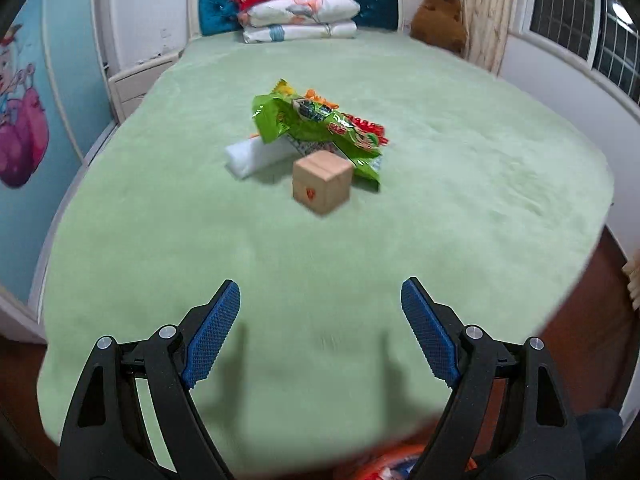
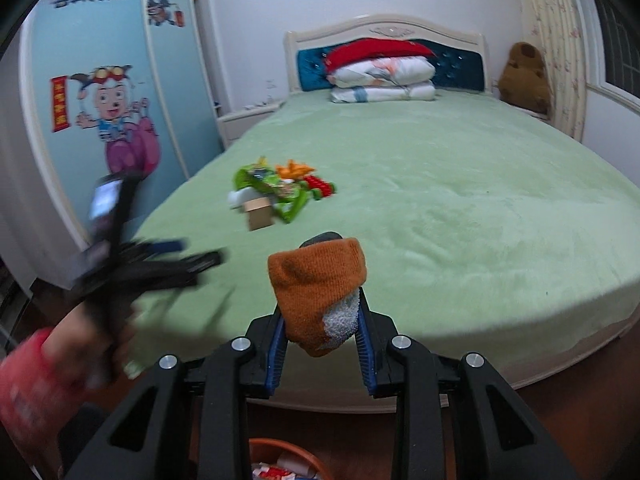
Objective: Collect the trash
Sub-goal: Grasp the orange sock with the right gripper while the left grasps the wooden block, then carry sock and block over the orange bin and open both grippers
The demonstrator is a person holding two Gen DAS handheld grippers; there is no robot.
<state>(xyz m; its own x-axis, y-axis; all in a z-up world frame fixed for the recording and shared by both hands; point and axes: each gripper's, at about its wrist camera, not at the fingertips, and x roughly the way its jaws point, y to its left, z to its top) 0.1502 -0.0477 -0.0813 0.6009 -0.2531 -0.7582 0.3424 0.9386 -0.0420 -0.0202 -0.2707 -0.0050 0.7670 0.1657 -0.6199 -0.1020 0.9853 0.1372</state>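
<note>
The right tongs [image 2: 322, 316] are pinching an orange knitted sock [image 2: 316, 288] with a white patch, held up over the near edge of the bed [image 2: 460, 200]. Directly below, at the bottom of the right wrist view, sits an orange bin [image 2: 286, 462] that already has some wrappers in it, so part of the collecting looks done and the sock seems bound for the bin next.

The left tongs [image 1: 320, 312] are spread wide with nothing between them, hanging over the near part of the bed and facing the remaining pile. That pile lies well apart from both tongs, toward the middle of the bed: a green snack bag [image 1: 320, 124], a small cardboard box [image 1: 322, 182] just in front of it, a white roll [image 1: 256, 156] to the left, and red and orange scraps behind.

Judging by this, the task is only partly through: these pieces are left to gather.
</note>
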